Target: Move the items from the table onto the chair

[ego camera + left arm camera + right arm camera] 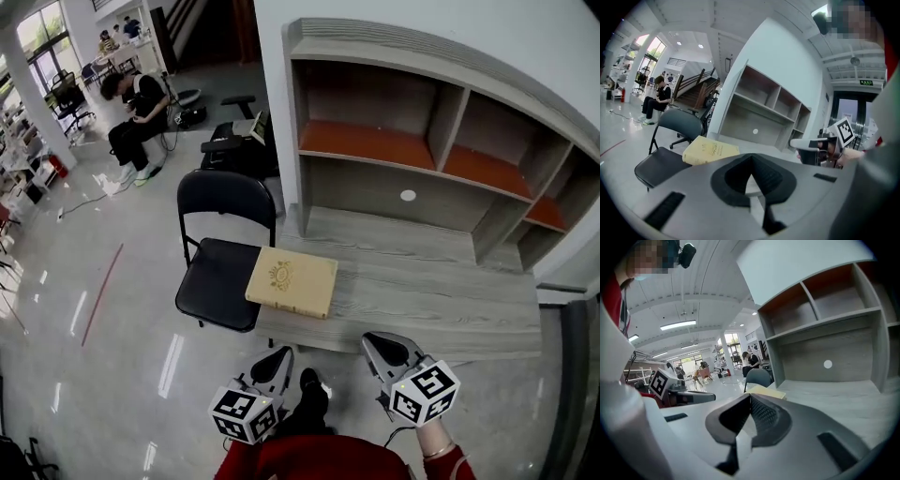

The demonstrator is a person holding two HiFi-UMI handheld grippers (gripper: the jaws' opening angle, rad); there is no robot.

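Observation:
A tan book [292, 280] lies flat at the left end of the grey table [441, 300], its corner reaching over the seat of the black folding chair [217, 281]. My left gripper [280, 355] and right gripper [377, 341] are low at the table's near edge, short of the book, both shut with nothing in them. The left gripper view looks past its closed tips [751, 163] to the book [708, 150], the chair [670, 124] and the right gripper [797, 143]. Beyond the shut tips [750, 400] in the right gripper view are the book [765, 391] and the chair back [757, 377].
A grey shelf unit [422, 150] with orange boards stands on the table's far side against the wall. A dark office chair [234, 141] sits behind the folding chair. A person sits farther off [136, 112]. Glossy floor lies to the left.

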